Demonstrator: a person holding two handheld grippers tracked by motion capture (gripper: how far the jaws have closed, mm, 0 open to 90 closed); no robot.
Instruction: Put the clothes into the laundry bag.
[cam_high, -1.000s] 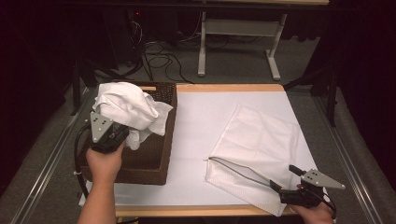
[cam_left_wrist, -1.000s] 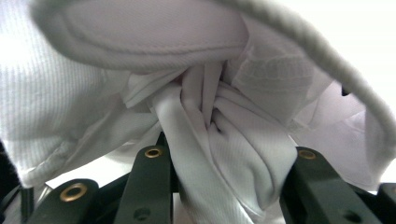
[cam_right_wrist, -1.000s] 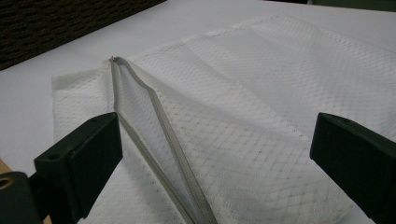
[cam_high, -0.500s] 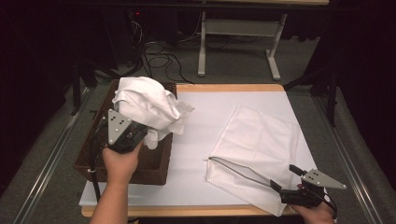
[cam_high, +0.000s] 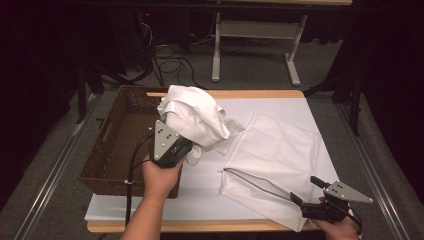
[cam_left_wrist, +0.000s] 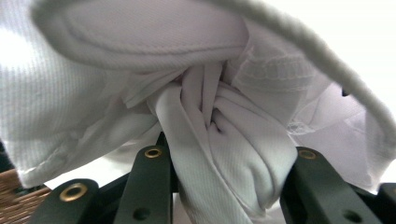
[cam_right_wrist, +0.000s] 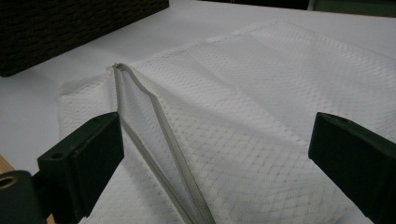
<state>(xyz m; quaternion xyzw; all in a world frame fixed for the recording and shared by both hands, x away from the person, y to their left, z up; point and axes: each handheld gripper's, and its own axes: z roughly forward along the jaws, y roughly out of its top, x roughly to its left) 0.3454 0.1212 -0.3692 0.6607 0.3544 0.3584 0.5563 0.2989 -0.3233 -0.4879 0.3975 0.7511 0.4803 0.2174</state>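
L gripper (cam_high: 187, 150) is clenched on a bunched white garment (cam_high: 192, 117), held up off the desk over the right rim of the brown wicker basket (cam_high: 117, 145), which sits at the desk's left edge. R gripper (cam_high: 306, 192) at the near right corner, jaws spread wide, w/ nothing between them. It's just over the white mesh laundry bag (cam_high: 280, 160), lying flat on the white sheet (cam_high: 200, 185), grey zipper (cam_right_wrist: 159, 135) partly undone.

A dark lab-like recording space: white-covered table (cam_high: 280, 107), floor cables (cam_high: 167, 60), metal desk frame (cam_high: 255, 37) behind.
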